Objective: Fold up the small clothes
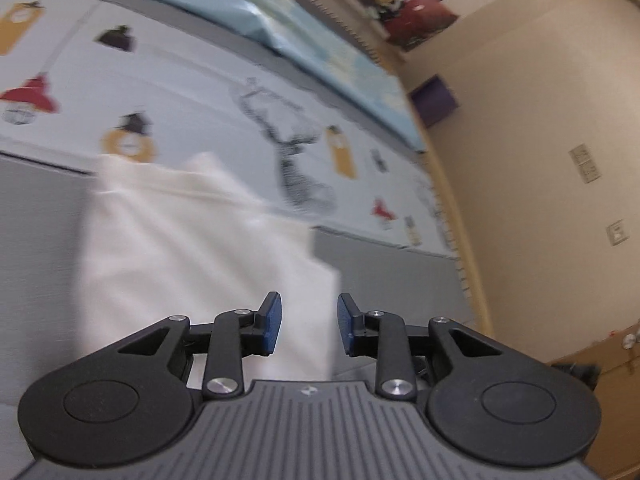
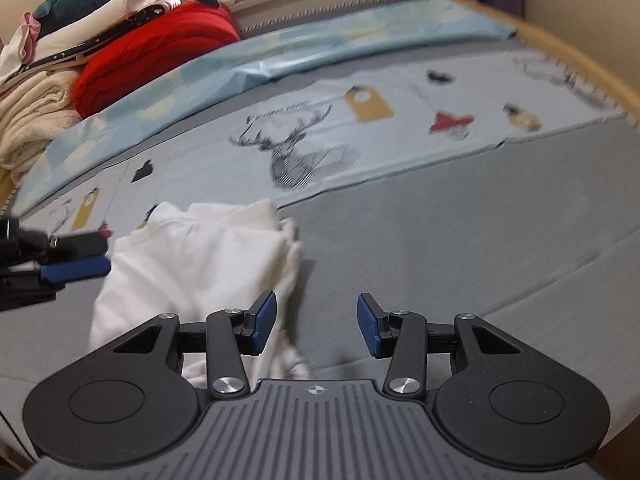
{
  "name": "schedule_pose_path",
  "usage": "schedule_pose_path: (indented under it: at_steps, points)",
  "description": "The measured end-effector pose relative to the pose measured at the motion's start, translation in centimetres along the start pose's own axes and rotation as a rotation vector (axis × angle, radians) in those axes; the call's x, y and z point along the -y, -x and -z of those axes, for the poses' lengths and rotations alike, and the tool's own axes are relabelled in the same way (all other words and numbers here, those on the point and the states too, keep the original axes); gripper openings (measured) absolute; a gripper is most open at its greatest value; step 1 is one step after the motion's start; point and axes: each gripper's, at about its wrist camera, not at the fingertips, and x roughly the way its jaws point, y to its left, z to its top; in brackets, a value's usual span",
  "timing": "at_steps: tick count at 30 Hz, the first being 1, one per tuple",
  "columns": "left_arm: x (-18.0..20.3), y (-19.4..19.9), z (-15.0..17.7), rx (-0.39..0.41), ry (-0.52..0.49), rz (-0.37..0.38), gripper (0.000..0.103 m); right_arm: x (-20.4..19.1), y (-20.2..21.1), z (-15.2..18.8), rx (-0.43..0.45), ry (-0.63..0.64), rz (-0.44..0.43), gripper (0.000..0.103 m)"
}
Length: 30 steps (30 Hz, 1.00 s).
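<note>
A small white garment (image 2: pixel 200 256) lies partly folded on the grey mat (image 2: pixel 440 248). In the left wrist view the white garment (image 1: pixel 192 248) lies just ahead, blurred by motion. My left gripper (image 1: pixel 309 323) is open and empty above the garment's near right part. It also shows at the left edge of the right wrist view (image 2: pixel 76 258), beside the garment's left side. My right gripper (image 2: pixel 316 324) is open and empty, its left finger over the garment's right edge and its right finger over bare mat.
A printed pale blue mat with a deer drawing (image 2: pixel 296 152) lies beyond the garment. A light blue sheet (image 2: pixel 320 52) lies behind it. A pile with a red blanket (image 2: pixel 156 52), cream cloths and a plush shark sits far left. A beige wall (image 1: pixel 540 160) stands on the right.
</note>
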Motion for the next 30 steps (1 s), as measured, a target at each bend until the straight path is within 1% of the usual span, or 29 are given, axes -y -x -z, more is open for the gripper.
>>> schedule_pose_path:
  at_steps: [3, 5, 7, 9, 10, 11, 12, 14, 16, 18, 20, 24, 25, 26, 27, 28, 29, 30]
  points:
    - [-2.8, 1.4, 0.8, -0.050, -0.040, -0.055, 0.033, -0.9, -0.8, 0.0, -0.025, -0.005, -0.019, 0.048]
    - [-3.9, 1.2, 1.8, -0.094, -0.076, -0.073, 0.033, -1.3, -1.5, -0.2, -0.043, -0.021, -0.017, 0.050]
    - [-4.6, 0.3, 3.3, -0.191, -0.123, -0.130, 0.032, -1.2, -2.2, -0.3, -0.057, -0.056, -0.013, 0.053]
    - [-4.3, -0.9, 4.7, -0.267, -0.234, -0.175, 0.032, -0.9, -3.0, -0.6, -0.069, -0.111, -0.008, 0.053]
    - [-4.3, -1.8, 5.5, -0.320, -0.284, -0.200, 0.032, -0.8, -3.4, -0.8, -0.072, -0.137, -0.006, 0.053]
    - [-4.4, -2.4, 5.9, -0.352, -0.313, -0.216, 0.032, -0.8, -3.8, -0.9, -0.073, -0.158, -0.004, 0.053]
    - [-4.5, -2.5, 6.1, -0.364, -0.334, -0.221, 0.032, -0.7, -4.1, -1.1, -0.074, -0.175, -0.002, 0.054]
    - [-4.6, -1.9, 5.7, -0.342, -0.325, -0.203, 0.032, -0.8, -5.0, -1.3, -0.082, -0.212, 0.004, 0.056]
    - [-4.9, -0.6, 4.8, -0.295, -0.300, -0.189, 0.032, -0.9, -5.8, -1.5, -0.093, -0.235, 0.014, 0.060]
    - [-5.3, 0.3, 4.1, -0.264, -0.297, -0.184, 0.032, -1.1, -6.8, -1.8, -0.102, -0.249, 0.028, 0.063]
    - [-5.7, 1.2, 3.8, -0.241, -0.297, -0.190, 0.033, -1.3, -7.8, -2.0, -0.110, -0.258, 0.045, 0.064]
    - [-6.3, 2.2, 3.2, -0.219, -0.311, -0.237, 0.033, -1.7, -9.8, -2.5, -0.133, -0.251, 0.061, 0.063]
    - [-6.4, 2.4, 3.0, -0.213, -0.304, -0.243, 0.033, -2.0, -10.0, -2.6, -0.131, -0.240, 0.059, 0.057]
    - [-6.6, 2.7, 2.8, -0.206, -0.296, -0.247, 0.033, -2.4, -10.0, -2.7, -0.108, -0.213, 0.058, 0.045]
    - [-6.8, 3.0, 2.6, -0.198, -0.287, -0.246, 0.033, -2.8, -9.7, -2.9, -0.078, -0.182, 0.066, 0.007]
    - [-7.0, 3.1, 2.2, -0.191, -0.278, -0.243, 0.033, -3.4, -9.0, -3.2, -0.023, -0.148, 0.072, 0.003]
    - [-6.9, 3.1, 2.0, -0.184, -0.274, -0.238, 0.033, -3.9, -8.1, -3.5, 0.036, -0.128, 0.057, 0.002]
    - [-6.9, 3.3, 1.8, -0.175, -0.272, -0.232, 0.033, -4.5, -6.8, -3.8, 0.128, -0.108, 0.026, 0.002]
